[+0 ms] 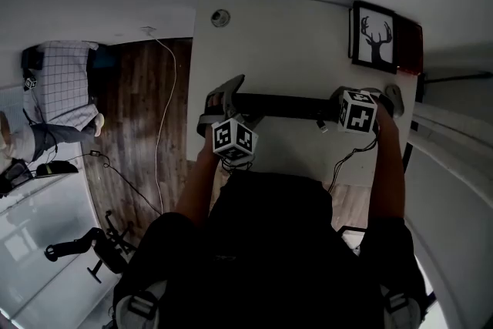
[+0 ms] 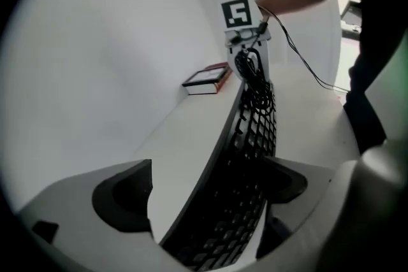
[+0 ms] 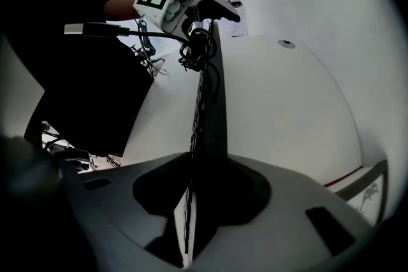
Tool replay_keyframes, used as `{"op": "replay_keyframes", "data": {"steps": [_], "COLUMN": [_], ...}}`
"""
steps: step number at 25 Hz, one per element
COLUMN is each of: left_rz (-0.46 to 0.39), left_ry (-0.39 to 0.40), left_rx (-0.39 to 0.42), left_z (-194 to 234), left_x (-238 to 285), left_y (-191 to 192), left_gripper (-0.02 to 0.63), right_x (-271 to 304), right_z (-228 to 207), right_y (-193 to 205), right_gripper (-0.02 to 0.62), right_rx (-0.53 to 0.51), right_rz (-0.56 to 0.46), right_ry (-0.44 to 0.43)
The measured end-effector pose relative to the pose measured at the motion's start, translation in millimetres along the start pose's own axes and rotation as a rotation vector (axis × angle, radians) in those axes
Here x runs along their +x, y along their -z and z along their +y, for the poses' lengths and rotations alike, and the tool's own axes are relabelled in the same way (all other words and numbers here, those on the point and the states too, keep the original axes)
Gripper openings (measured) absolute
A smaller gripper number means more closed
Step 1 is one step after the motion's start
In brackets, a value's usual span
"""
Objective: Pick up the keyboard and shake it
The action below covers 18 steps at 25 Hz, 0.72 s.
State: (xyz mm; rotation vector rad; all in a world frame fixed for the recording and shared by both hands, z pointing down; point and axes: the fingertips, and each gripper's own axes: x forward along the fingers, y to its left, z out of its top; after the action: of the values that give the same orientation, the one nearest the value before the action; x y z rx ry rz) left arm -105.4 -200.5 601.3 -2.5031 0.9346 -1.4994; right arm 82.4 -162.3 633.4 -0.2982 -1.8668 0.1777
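The white table [image 1: 293, 50] fills the middle of the head view. The black keyboard [image 1: 285, 105] runs across it from side to side, turned up on its long edge so that it shows from above as a narrow dark bar. No view shows whether its lower edge touches the table top.

Left gripper [image 2: 209, 185]: released. The jaws stand wide apart with the left end of the keyboard [image 2: 252, 156] passing between them. The pad on the left of the view is well clear of the keyboard's smooth back, with bare table visible in the gap. The pad on the right sits just beside the key face; contact there cannot be confirmed.

Right gripper [image 3: 203, 178]: clenched on the right end of the keyboard [image 3: 207, 105]. The keyboard is seen edge-on, and the two dark pads close against its key face and its back. A thin light sliver shows beside the key face nearer the jaw roots.

A framed deer picture [image 1: 375, 37] lies flat at the table's far right corner, well apart from the keyboard.

The keyboard's cable [image 2: 255, 83] is bundled in a coil against the key face near the right gripper.

A small round grommet [image 1: 221, 18] sits in the table's far left corner.
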Motion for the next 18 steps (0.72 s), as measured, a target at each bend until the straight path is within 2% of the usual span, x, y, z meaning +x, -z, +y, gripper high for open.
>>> {"op": "replay_keyframes", "data": {"steps": [3, 6, 8, 10, 12, 13, 16, 18], "left_rz": [-0.027, 0.005, 0.015, 0.001, -0.023, -0.034, -0.051, -0.052], "left_ry": [-0.106, -0.128, -0.075, 0.053, 0.167, 0.186, 0.162, 0.180], "left_rx": [-0.162, -0.308, -0.429, -0.551, -0.623, -0.642, -0.669, -0.664], "left_z": [27.6, 43.0, 40.5, 23.7, 6.6, 4.0, 11.9, 12.3], "left_x": [-22.3, -34.5, -33.8, -23.4, -9.9, -4.0, 10.8, 19.3], "left_y": [20.8, 55.3, 74.4, 84.4, 83.9, 82.9, 81.6, 79.4], "left_gripper": [0.497, 0.495, 0.495, 0.495, 0.495, 0.500, 0.491, 0.491], "right_x": [0.7, 0.6, 0.8, 0.7, 0.9, 1.5, 6.5, 12.8], "right_z": [-2.8, -2.6, -3.4, -4.4, -5.4, -6.3, -11.6, -14.1], "right_y": [-0.5, 0.3, 0.0, 0.0, 0.3, 0.6, 3.9, 9.7], "right_gripper": [0.124, 0.126, 0.127, 0.129, 0.130, 0.131, 0.148, 0.184], "right_rx": [-0.003, 0.001, 0.004, 0.005, 0.010, 0.014, 0.036, 0.062], "right_rz": [-0.002, -0.001, 0.004, 0.006, 0.004, 0.004, 0.016, 0.035], "right_ry": [-0.018, -0.040, -0.048, -0.055, -0.059, -0.060, -0.059, -0.056]}}
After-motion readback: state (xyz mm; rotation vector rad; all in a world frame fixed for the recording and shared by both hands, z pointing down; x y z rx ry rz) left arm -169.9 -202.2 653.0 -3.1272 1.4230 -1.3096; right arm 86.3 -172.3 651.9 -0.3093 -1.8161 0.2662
